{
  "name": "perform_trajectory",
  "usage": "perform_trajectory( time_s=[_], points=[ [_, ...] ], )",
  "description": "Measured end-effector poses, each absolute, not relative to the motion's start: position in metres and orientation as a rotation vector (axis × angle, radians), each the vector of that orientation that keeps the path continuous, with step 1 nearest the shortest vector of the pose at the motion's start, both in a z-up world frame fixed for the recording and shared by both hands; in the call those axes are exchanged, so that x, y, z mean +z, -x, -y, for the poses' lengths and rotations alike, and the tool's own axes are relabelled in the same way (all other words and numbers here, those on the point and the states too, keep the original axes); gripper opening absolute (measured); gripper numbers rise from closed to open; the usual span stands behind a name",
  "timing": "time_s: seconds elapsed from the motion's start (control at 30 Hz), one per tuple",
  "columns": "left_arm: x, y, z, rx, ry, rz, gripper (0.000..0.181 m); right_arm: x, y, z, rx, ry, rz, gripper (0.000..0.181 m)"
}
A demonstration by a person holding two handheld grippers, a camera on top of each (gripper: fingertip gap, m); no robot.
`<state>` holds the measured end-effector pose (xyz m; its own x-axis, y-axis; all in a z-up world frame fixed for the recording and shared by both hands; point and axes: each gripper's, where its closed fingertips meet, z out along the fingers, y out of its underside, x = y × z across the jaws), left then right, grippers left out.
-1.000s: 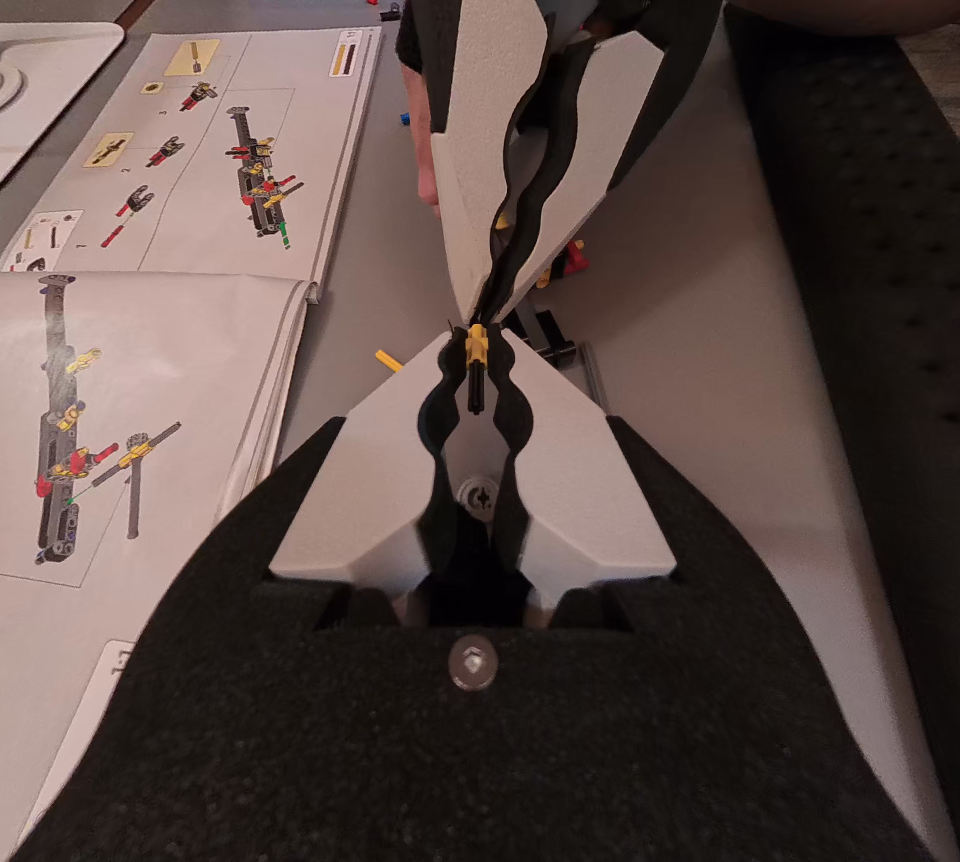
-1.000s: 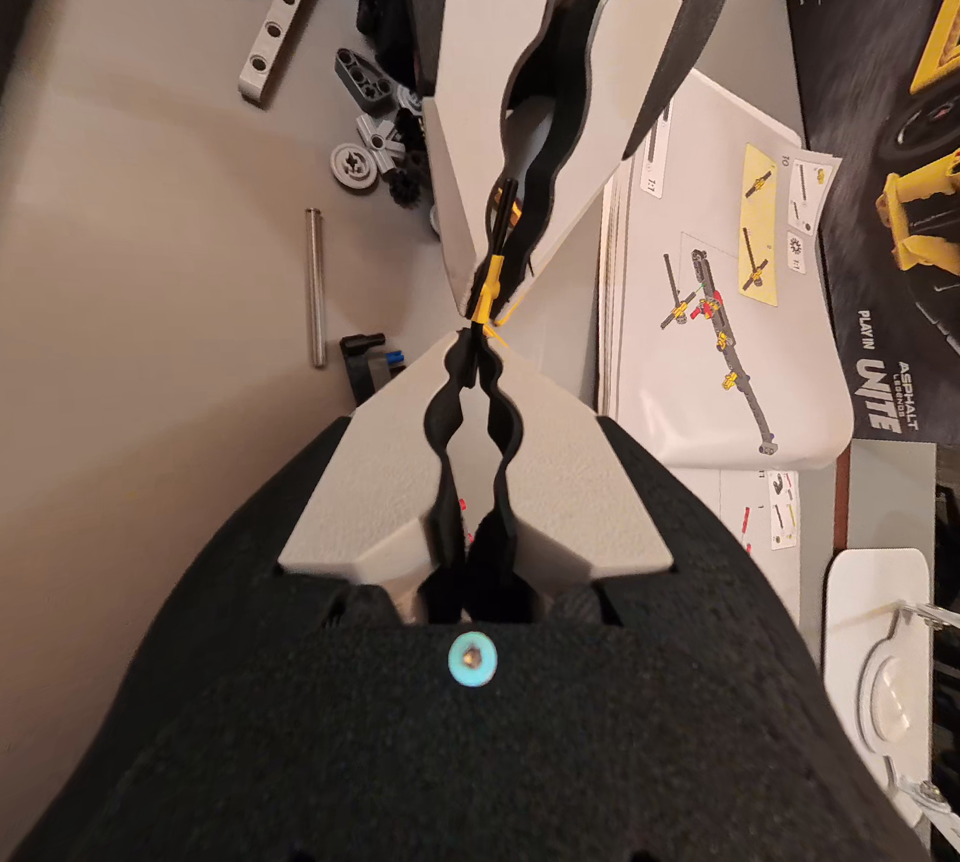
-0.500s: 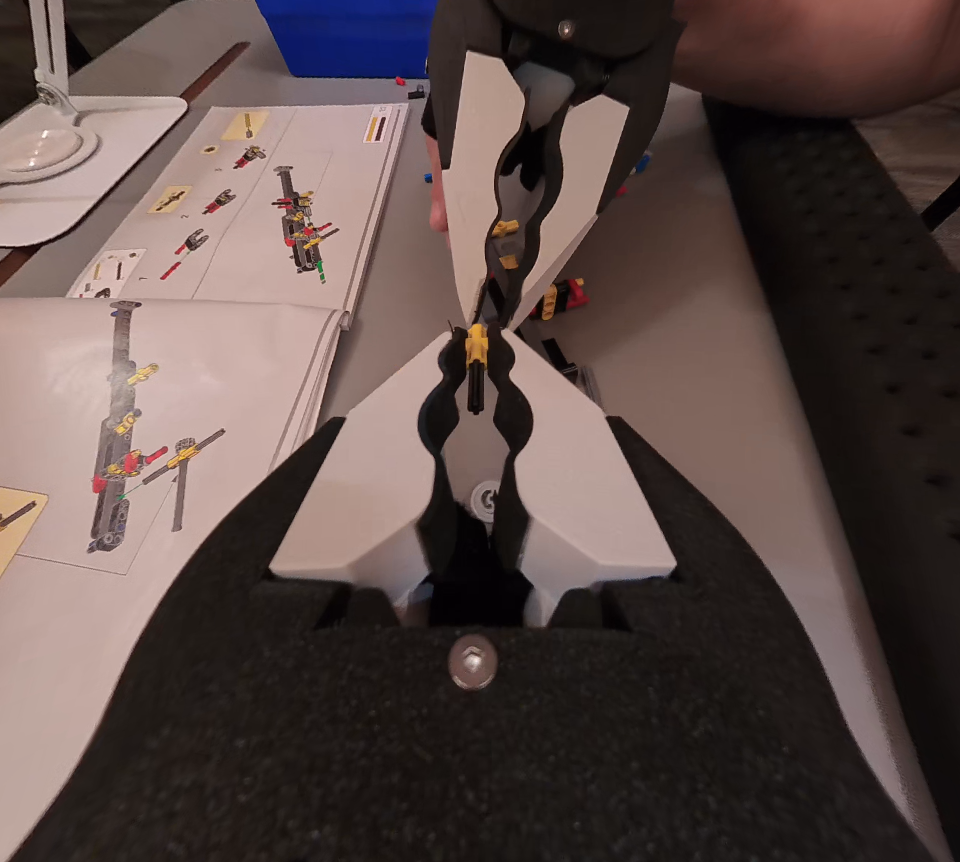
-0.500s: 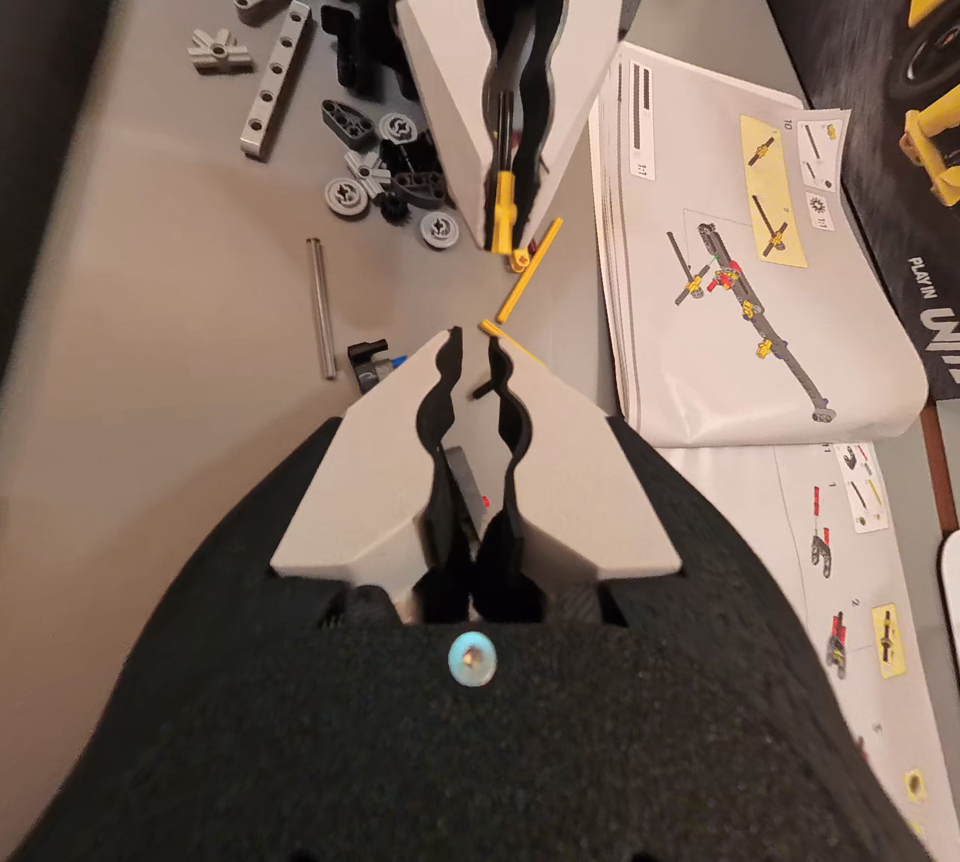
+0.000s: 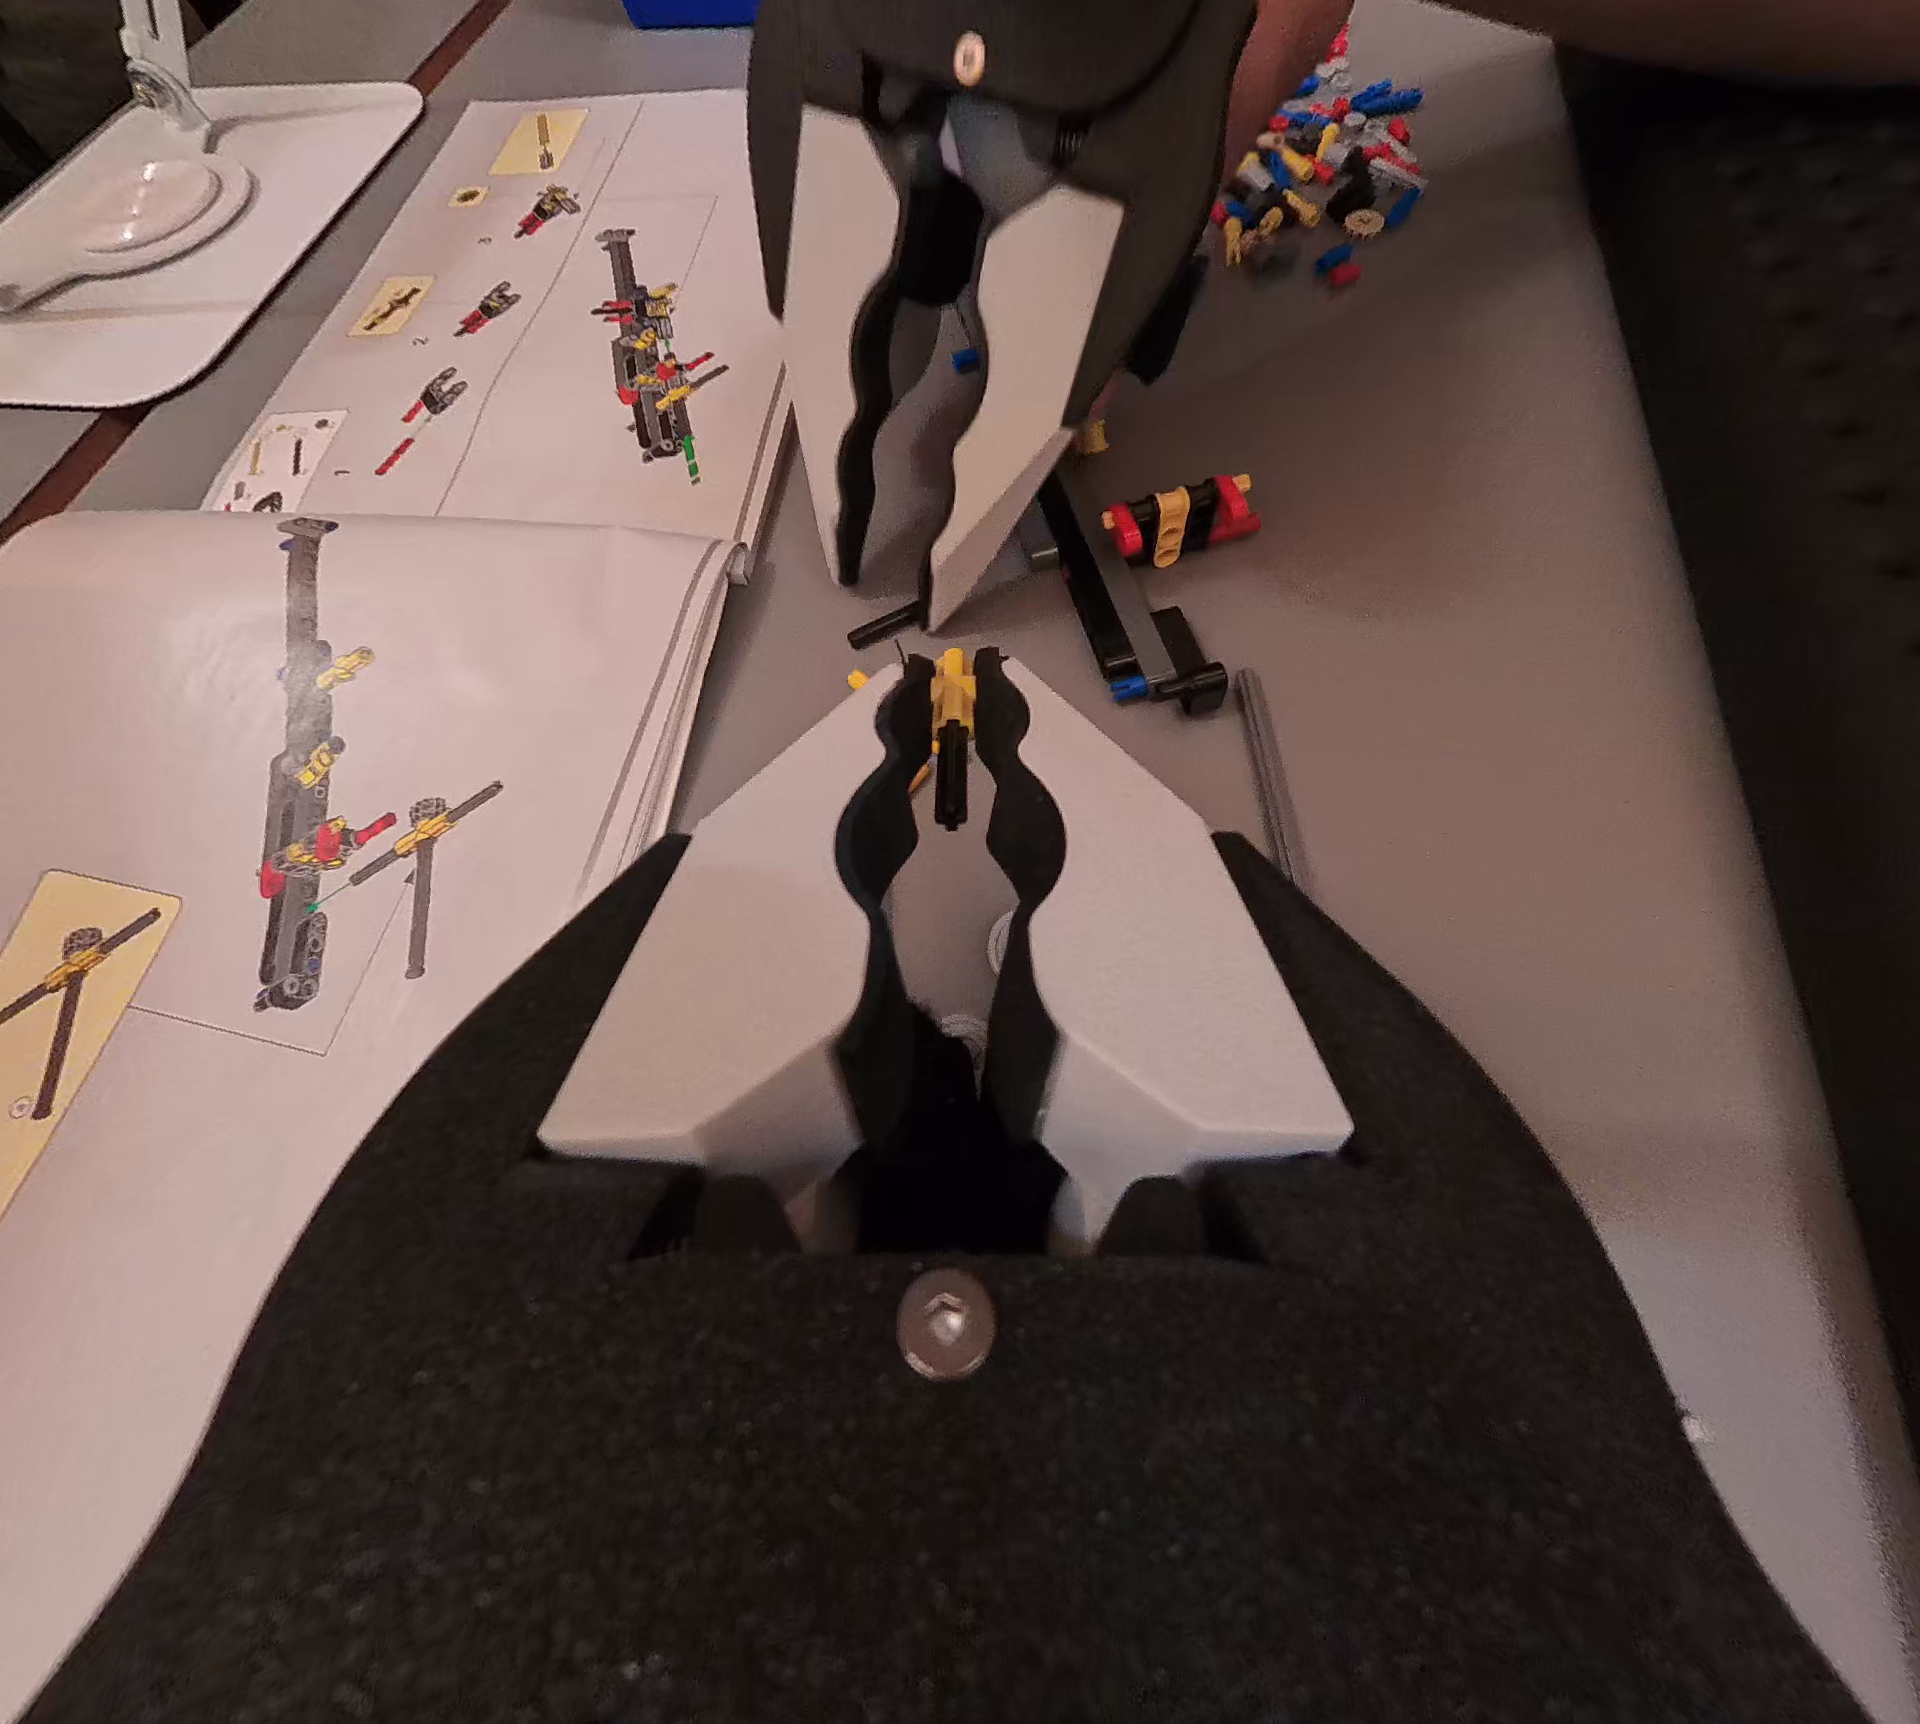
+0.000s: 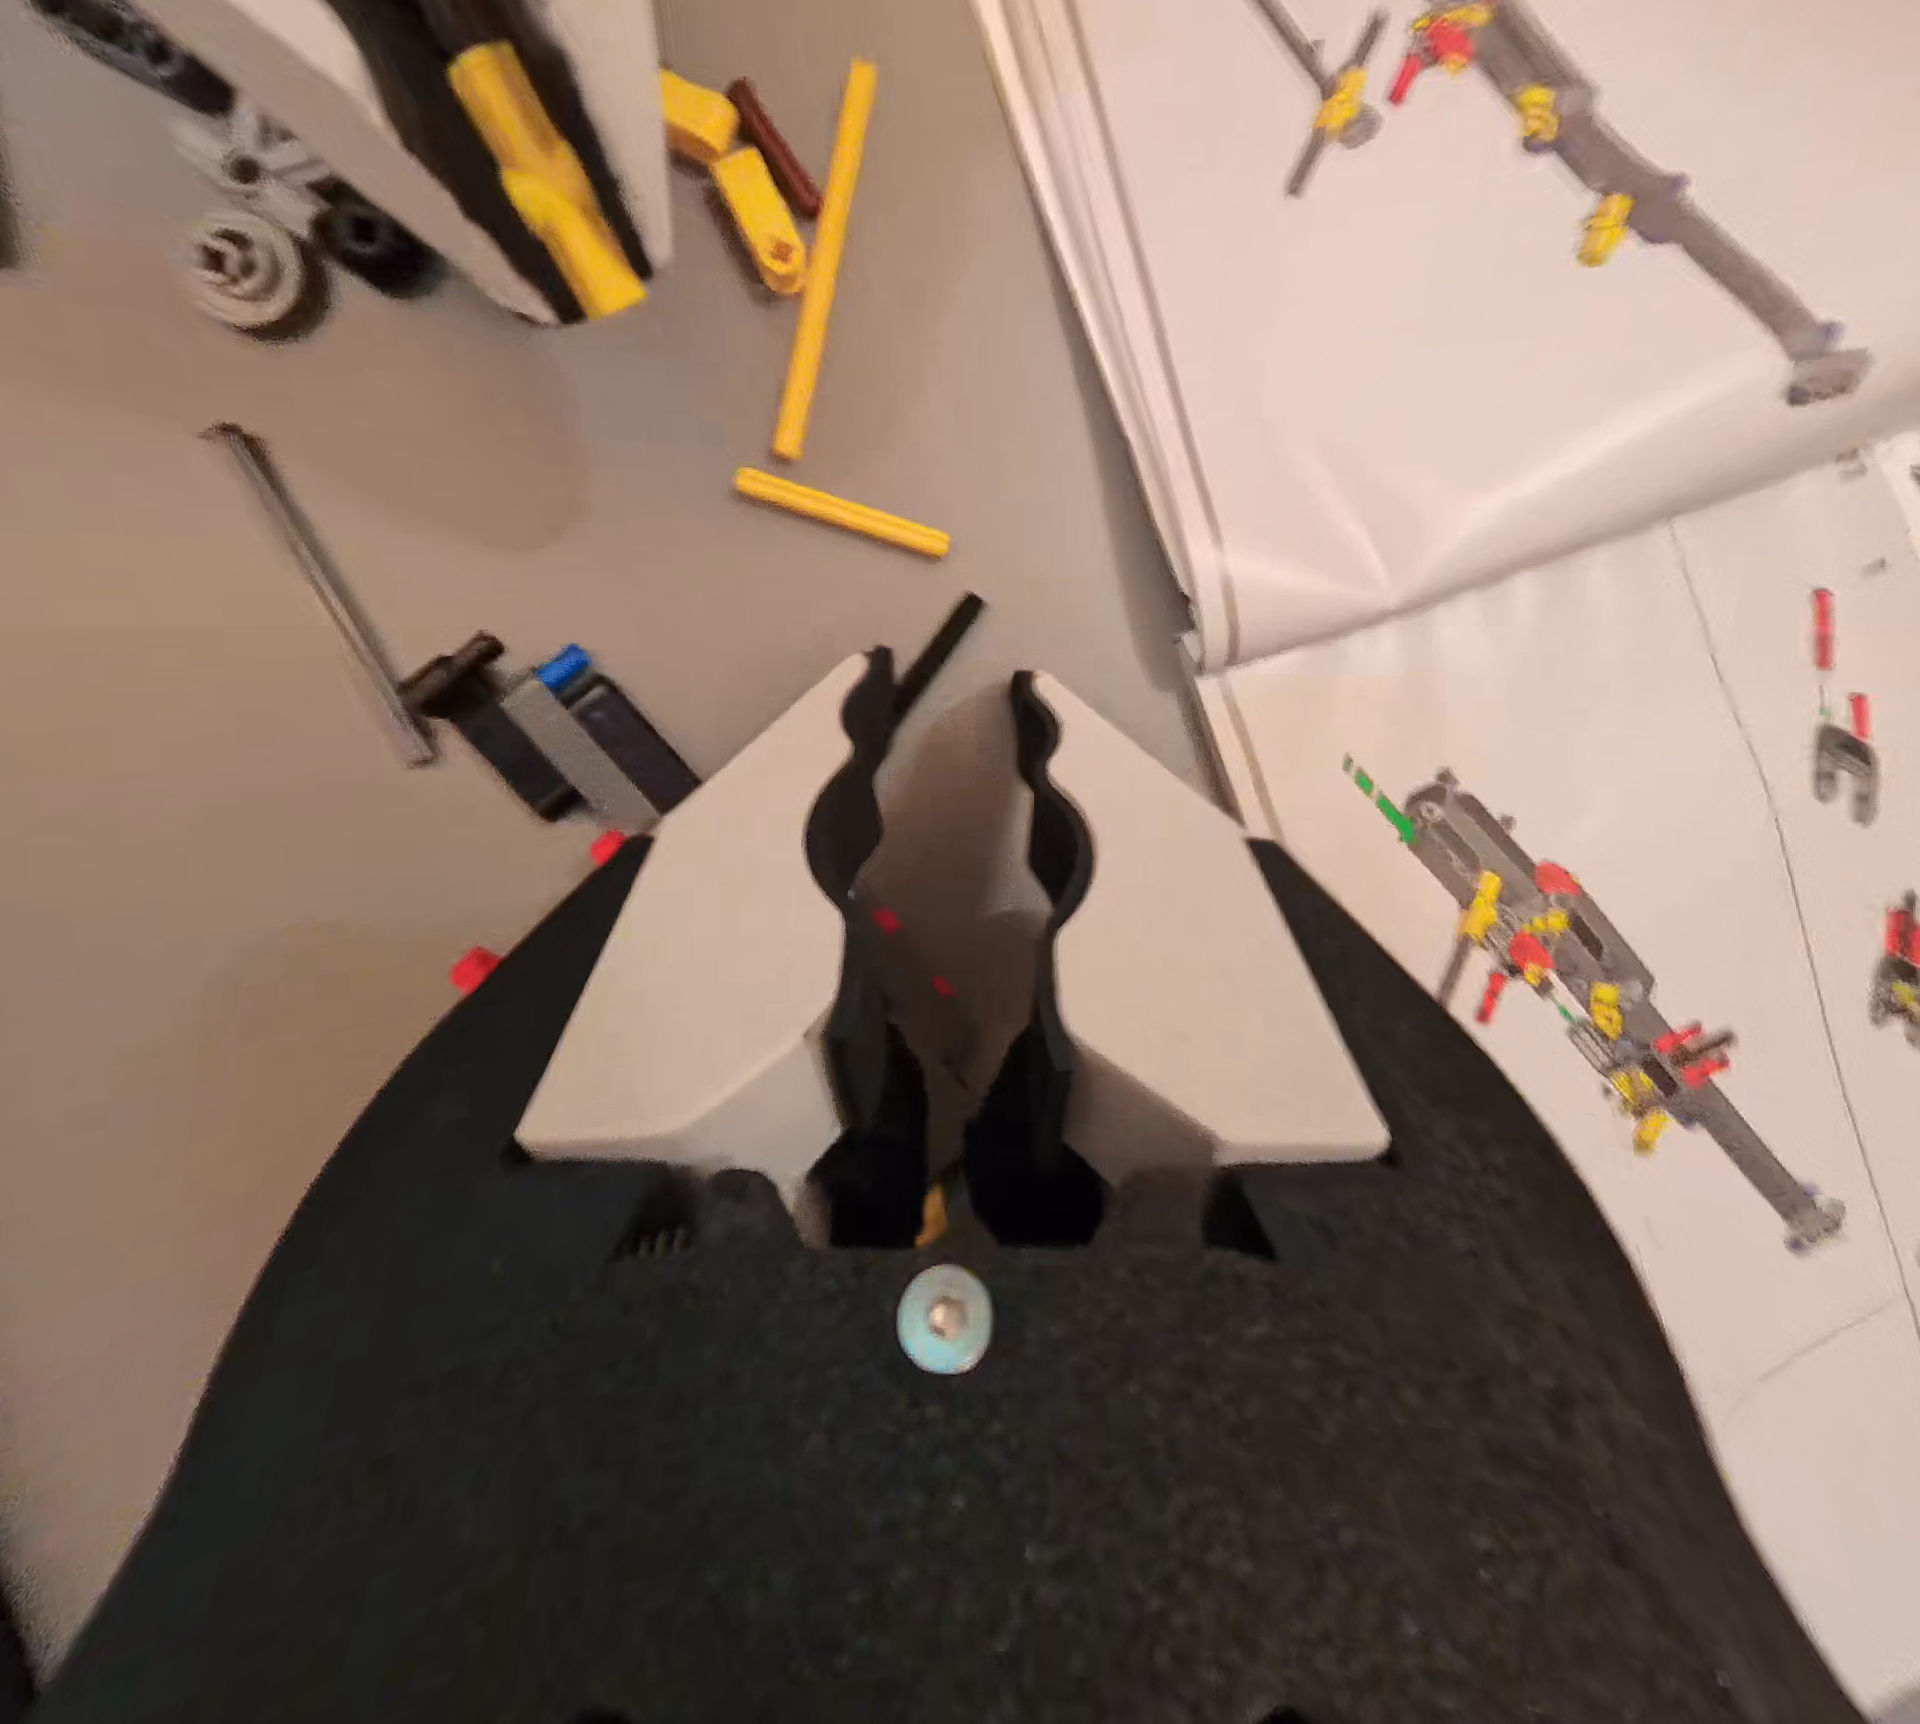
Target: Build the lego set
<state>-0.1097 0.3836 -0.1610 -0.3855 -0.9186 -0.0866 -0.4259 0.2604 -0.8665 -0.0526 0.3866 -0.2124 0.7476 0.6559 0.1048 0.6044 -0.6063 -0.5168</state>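
Note:
My left gripper [image 5: 951,664] is shut on a yellow connector [image 5: 951,687] with a short black axle through it, held just above the table. It also shows at the top left of the right wrist view [image 6: 592,298], with the yellow connector [image 6: 540,178] in it. My right gripper [image 6: 948,672] is open and empty, tips low over the table. A loose black axle [image 6: 940,635] lies at its tips, close to one finger. In the left wrist view the right gripper [image 5: 894,599] points down just beyond my left one, with the black axle [image 5: 883,627] by its tips.
An open instruction booklet [image 5: 416,687] lies at the left. A black and grey beam assembly [image 5: 1112,594], a red, yellow and black sub-assembly [image 5: 1179,516] and a grey rod [image 5: 1268,770] lie to the right. Yellow axles [image 6: 821,261] and yellow connectors [image 6: 743,168] lie ahead. There is a pile of small pieces [image 5: 1320,168]. There is about 8 centimetres between the tips of the two grippers. My left tips are roughly 8 centimetres from the grey rod [image 5: 1268,770]. Look for it in the right wrist view [image 6: 352,632] too.
My right gripper was shut tip to tip against the left gripper's yellow connector. It has drawn back, opened and dropped toward the table, and a black axle now lies at its tips. The left gripper keeps its hold.

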Motion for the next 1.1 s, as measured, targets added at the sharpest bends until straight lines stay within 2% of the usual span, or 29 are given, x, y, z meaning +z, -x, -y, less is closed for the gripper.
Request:
perform_trajectory(
  time_s=[0.17, 0.33, 0.5, 0.7, 1.1],
  points=[
    [-0.155, 0.111, -0.385, -1.081, 1.208, -1.906, 0.006, -0.213, 0.061, -0.386, 0.110, 2.337, 0.974, 0.003],
    [-0.148, 0.111, -0.386, -1.143, 1.209, -1.869, 0.006, -0.206, 0.062, -0.382, -0.018, 2.200, 1.195, 0.002],
    [-0.133, 0.113, -0.381, -1.320, 1.199, -1.812, 0.006, -0.128, 0.112, -0.366, 0.099, 1.720, 1.263, 0.002],
    [-0.110, 0.121, -0.367, -1.520, 1.113, -1.770, 0.006, -0.119, 0.108, -0.366, -0.016, 1.708, 1.283, 0.002],
    [-0.115, 0.118, -0.362, -1.504, 1.111, -1.800, 0.006, -0.120, 0.110, -0.363, -0.014, 1.735, 1.295, 0.002]
  ],
)
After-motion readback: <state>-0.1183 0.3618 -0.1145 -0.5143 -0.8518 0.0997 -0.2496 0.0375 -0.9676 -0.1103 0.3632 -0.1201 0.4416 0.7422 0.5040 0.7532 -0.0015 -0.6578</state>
